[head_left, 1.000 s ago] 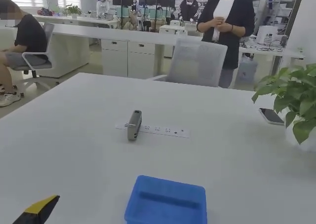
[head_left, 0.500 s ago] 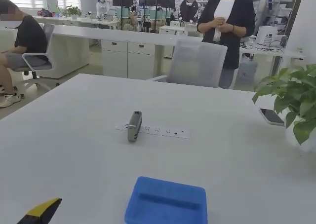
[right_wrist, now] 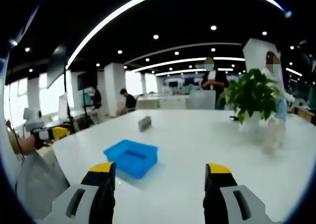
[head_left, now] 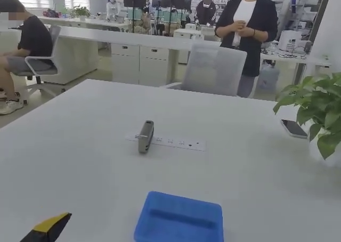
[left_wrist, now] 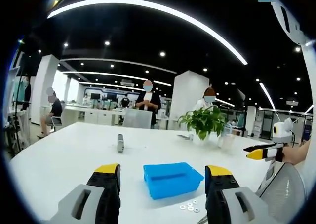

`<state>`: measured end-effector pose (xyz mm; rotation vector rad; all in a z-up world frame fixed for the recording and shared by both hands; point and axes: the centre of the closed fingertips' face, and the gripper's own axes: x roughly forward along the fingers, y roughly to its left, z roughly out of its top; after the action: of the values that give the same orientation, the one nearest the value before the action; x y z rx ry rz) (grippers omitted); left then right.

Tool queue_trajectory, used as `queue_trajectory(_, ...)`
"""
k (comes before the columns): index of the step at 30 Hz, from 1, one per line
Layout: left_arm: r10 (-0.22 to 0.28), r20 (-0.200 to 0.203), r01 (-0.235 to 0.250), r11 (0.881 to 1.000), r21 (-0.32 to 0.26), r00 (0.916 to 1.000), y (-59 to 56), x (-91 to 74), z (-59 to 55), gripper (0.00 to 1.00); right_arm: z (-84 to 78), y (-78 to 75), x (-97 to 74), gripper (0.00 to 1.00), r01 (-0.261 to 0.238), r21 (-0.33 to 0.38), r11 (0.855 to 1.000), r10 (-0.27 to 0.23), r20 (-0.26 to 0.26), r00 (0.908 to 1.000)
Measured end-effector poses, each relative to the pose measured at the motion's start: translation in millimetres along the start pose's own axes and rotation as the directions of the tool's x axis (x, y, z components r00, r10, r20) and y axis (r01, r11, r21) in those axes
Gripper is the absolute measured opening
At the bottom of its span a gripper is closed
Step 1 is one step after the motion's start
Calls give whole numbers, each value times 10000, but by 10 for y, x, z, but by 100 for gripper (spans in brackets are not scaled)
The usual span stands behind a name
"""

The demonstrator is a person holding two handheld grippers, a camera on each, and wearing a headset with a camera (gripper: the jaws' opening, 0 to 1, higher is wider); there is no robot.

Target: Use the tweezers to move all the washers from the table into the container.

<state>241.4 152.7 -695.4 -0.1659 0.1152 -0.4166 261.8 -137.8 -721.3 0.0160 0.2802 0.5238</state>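
Note:
The blue container (head_left: pixel 178 219) sits on the white table (head_left: pixel 80 162) near its front edge, with nothing visible inside. Several small washers (left_wrist: pixel 190 205) lie on the table just in front of the container in the left gripper view. My left gripper (left_wrist: pixel 162 170) stands open behind them, jaws wide apart with nothing between. One of its yellow fingertips (head_left: pixel 50 227) pokes in at the lower left of the head view. My right gripper (right_wrist: pixel 159 168) is open too, with the container (right_wrist: pixel 132 157) ahead and to the left. The right gripper (left_wrist: pixel 264 152) is far right in the left gripper view.
A grey device (head_left: pixel 145 135) lies on a white power strip (head_left: pixel 173 142) mid-table. A phone (head_left: pixel 294 128) and a potted plant (head_left: pixel 317 111) are at the right edge. A chair (head_left: pixel 213 69) and a standing person are beyond the far edge.
The yellow fingertip at the lower left of the head view has crept slightly to the right. The container and the other things have stayed put.

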Motion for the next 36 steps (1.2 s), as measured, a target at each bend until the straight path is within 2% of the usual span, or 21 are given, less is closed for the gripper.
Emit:
queue_trajectory(2, -173, -949, 172, 9998, -20, 9953, 10, 3, -141, 69, -97, 30, -4, 71, -251, -238, 9994, 233, -746, 9969)
queue_trajectory(4, -589, -1333, 625, 9978, 232, 9893, -58, 23, -191, 69, -135, 27, -1, 69, -234, -913, 9955, 124, -1196, 9928)
queue_trajectory(5, -968, -1597, 1018, 9945, 234, 9824, -127, 30, -223, 67, -197, 72, -1, 67, -446, -1261, 9910, 214, -1795, 9835)
queue_trajectory(7, -1801, -2532, 2011, 9777, 597, 9505, -271, 34, -336, 55, -209, 180, 26, 62, -994, -1639, 9815, 641, -2084, 9759)
queue_trajectory(8, -2257, -3190, 2573, 9645, 602, 9205, -345, 34, -419, 48, -219, 221, 33, 57, -1182, -1670, 9788, 792, -2234, 9715)
queue_trajectory(10, -2726, -3692, 3148, 9474, 582, 8885, -416, 59, -501, 41, -214, 401, 88, 50, -1990, -1495, 9685, 1602, -2376, 9581)
queue_trajectory(11, -3109, -4142, 3594, 9322, 424, 8554, -468, 61, -585, 37, -229, 465, 109, 46, -2288, -1437, 9628, 1880, -2517, 9494)
queue_trajectory(12, -3273, -4444, 3828, 9230, 386, 8339, -487, 67, -646, 36, -252, 559, 147, 42, -2847, -1369, 9488, 2424, -2624, 9340)
queue_trajectory(13, -3452, -4963, 4154, 9090, 345, 7966, -515, 64, -749, 35, -276, 635, 166, 37, -3222, -1324, 9374, 2776, -2747, 9206)
queue_trajectory(14, -3548, -5203, 4375, 8983, 406, 7768, -529, 67, -804, 35, -321, 702, 188, 33, -3580, -1421, 9228, 3050, -2982, 9045)
queue_trajectory(15, -3667, -5650, 4691, 8822, 410, 7391, -545, 55, -899, 33, -351, 752, 204, 29, -3825, -1542, 9110, 3222, -3131, 8934)
queue_trajectory(16, -3701, -5836, 4829, 8746, 436, 7228, -551, 60, -946, 31, -397, 827, 220, 25, -4150, -1589, 8958, 3468, -3338, 8765)
queue_trajectory(17, -3910, -6083, 5121, 8584, 297, 6908, -581, 50, -1010, 30, -421, 866, 227, 24, -4297, -1566, 8893, 3588, -3438, 8678)
queue_trajectory(19, -4073, -6442, 5454, 8380, 183, 6474, -605, 43, -1112, 25, -445, 929, 253, 23, -4447, -1470, 8835, 3755, -3453, 8601)
queue_trajectory(23, -4189, -7036, 5957, 8032, 79, 5740, -616, 42, -1295, 15, -511, 1049, 274, 20, -4742, -671, 8779, 4255, -3452, 8365)
queue_trajectory(27, -3759, -7841, 6418, 7660, 370, 4939, -568, 51, -1504, 12, -570, 1078, 285, 18, -4714, -499, 8805, 4260, -3527, 8331)
queue_trajectory(28, -3604, -7968, 6483, 7597, 509, 4849, -552, 62, -1540, 12, -586, 1080, 287, 18, -4724, -486, 8800, 4261, -3582, 8307)
queue_trajectory(30, -3466, -8273, 6866, 7243, 635, 4421, -558, 56, -1625, 11, -613, 1081, 286, 18, -4762, -524, 8778, 4247, -3746, 8242)
queue_trajectory(32, -3227, -8498, 7045, 7054, 777, 4168, -544, 61, -1690, 11, -632, 1079, 288, 17, -4790, -572, 8760, 4235, -3842, 8204)
queue_trajectory(33, -3005, -8646, 7238, 6827, 999, 4028, -525, 72, -1735, 10, -639, 1079, 287, 17, -4801, -575, 8753, 4235, -3877, 8187)
queue_trajectory(36, -2685, -8842, 7471, 6530, 1246, 3821, -516, 94, -1792, 7, -659, 1084, 288, 17, -4839, -598, 8731, 4241, -3964, 8142)
